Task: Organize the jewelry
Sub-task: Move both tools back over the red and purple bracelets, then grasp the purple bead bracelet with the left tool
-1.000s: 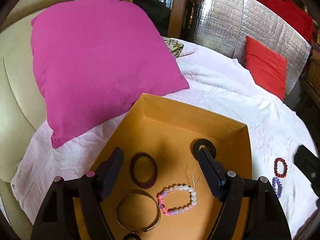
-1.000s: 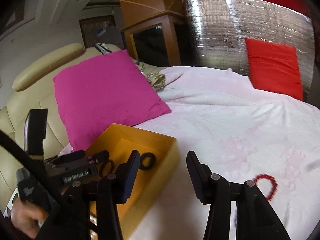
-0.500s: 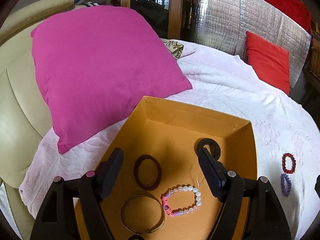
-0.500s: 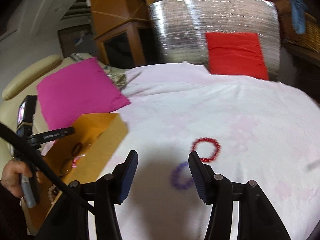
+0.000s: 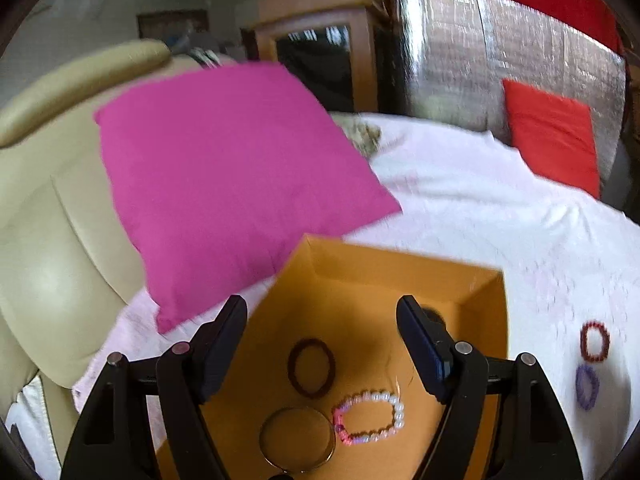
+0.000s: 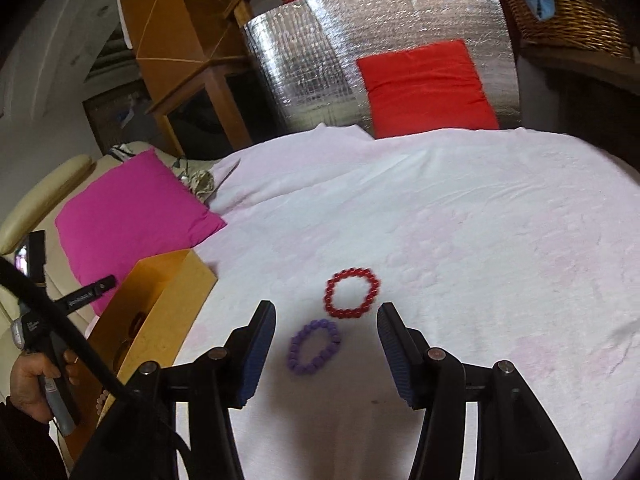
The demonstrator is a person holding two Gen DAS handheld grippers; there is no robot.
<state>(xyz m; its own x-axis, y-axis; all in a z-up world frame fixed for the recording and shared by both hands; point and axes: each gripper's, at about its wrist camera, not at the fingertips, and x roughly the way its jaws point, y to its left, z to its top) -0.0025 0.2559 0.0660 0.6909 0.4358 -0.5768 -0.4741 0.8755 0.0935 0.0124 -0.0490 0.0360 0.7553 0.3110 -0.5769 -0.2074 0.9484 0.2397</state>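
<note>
An open orange box (image 5: pixel 484 312) lies on the white blanket. In it are a dark brown bangle (image 5: pixel 311 367), a thin gold bangle (image 5: pixel 297 439), a pearl and pink bead bracelet (image 5: pixel 370 417) and a black ring (image 5: pixel 436 316) partly behind a finger. My left gripper (image 5: pixel 322 320) is open and empty above the box. A red bead bracelet (image 6: pixel 352 293) and a purple bead bracelet (image 6: pixel 314 346) lie on the blanket right of the box (image 6: pixel 160 312). My right gripper (image 6: pixel 326 330) is open and empty, with the purple bracelet between its fingers.
A magenta pillow (image 5: pixel 224 184) leans on the cream sofa (image 5: pixel 44 240) behind the box. A red cushion (image 6: pixel 424 88) rests against a silver foil panel (image 6: pixel 320 64). A wicker basket (image 6: pixel 560 16) stands at the far right. The white blanket (image 6: pixel 460 240) spreads right.
My right gripper has swung right from the box and come over the purple and red bracelets. My left gripper has pulled back a little over the box. Both stay open.
</note>
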